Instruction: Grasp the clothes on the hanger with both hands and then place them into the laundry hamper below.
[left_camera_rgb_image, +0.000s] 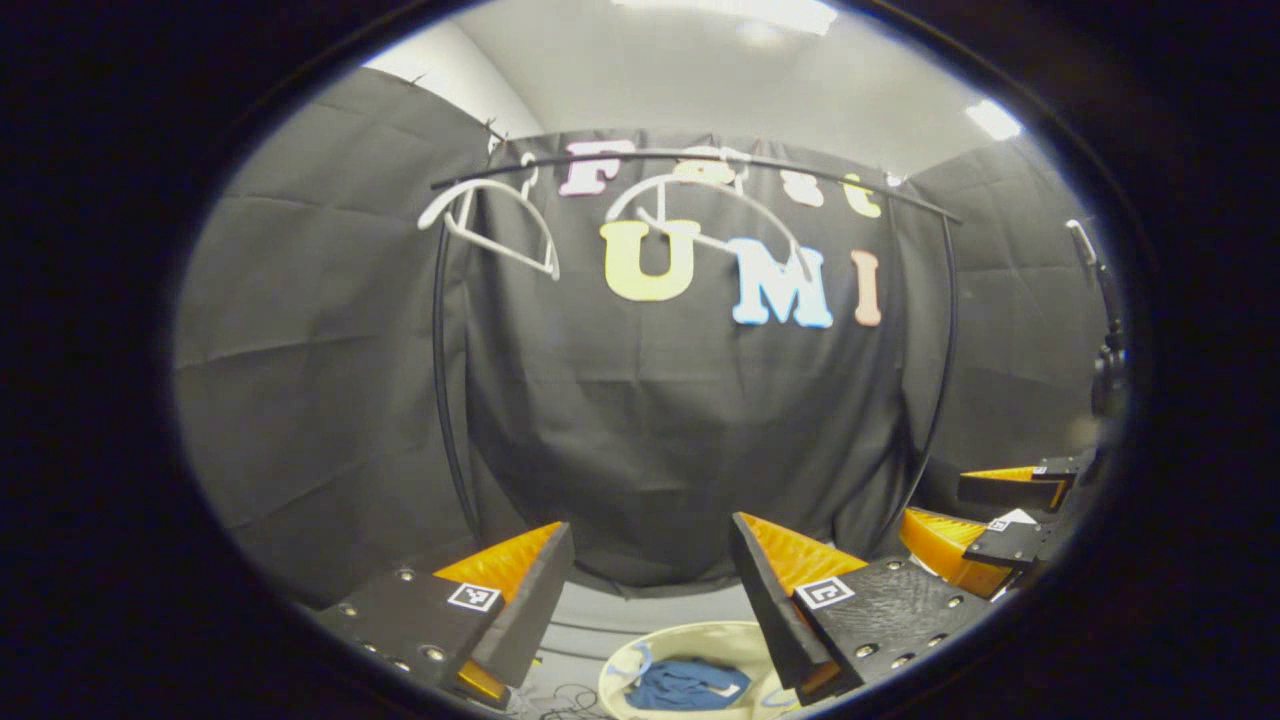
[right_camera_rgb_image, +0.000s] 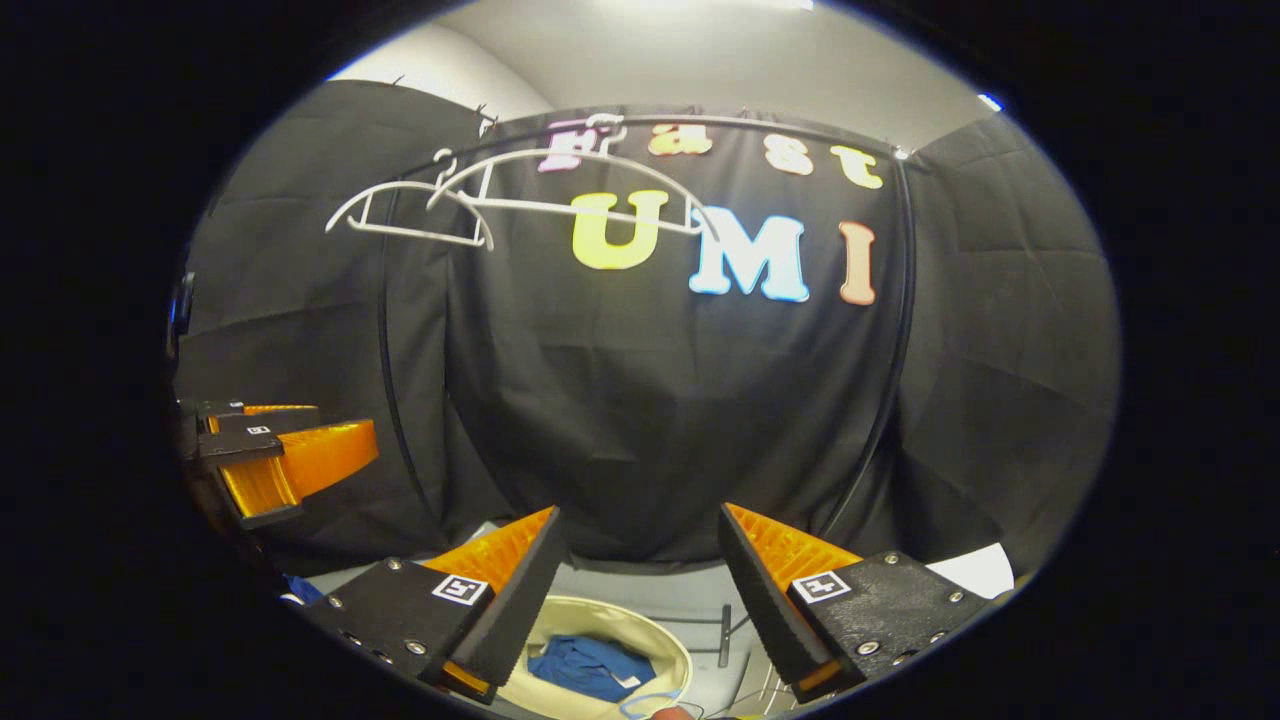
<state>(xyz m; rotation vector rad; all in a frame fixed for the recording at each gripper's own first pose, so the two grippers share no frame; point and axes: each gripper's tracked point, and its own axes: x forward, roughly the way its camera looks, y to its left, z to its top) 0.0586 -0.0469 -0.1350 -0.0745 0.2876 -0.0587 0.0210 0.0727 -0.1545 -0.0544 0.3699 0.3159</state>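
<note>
Both grippers, left gripper (left_camera_rgb_image: 648, 585) and right gripper (right_camera_rgb_image: 636, 570), hover with jaws spread wide, gripping nothing. Below them the crumpled blue cloth garment (left_camera_rgb_image: 688, 685) lies inside the round cream fabric laundry hamper (right_camera_rgb_image: 668, 642). Two bare white hangers (left_camera_rgb_image: 492, 220) hang on the black rail (left_camera_rgb_image: 700, 158).

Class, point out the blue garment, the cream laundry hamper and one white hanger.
Blue crumpled garment (right_camera_rgb_image: 590, 668): right gripper view, its middle.
Cream round laundry hamper (right_camera_rgb_image: 668, 640): right gripper view, right rim.
White plastic hanger (left_camera_rgb_image: 500, 222): left gripper view, lower bar.

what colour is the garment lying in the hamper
Blue. The garment lies in the cream laundry hamper, clearest in the right gripper view.
</note>
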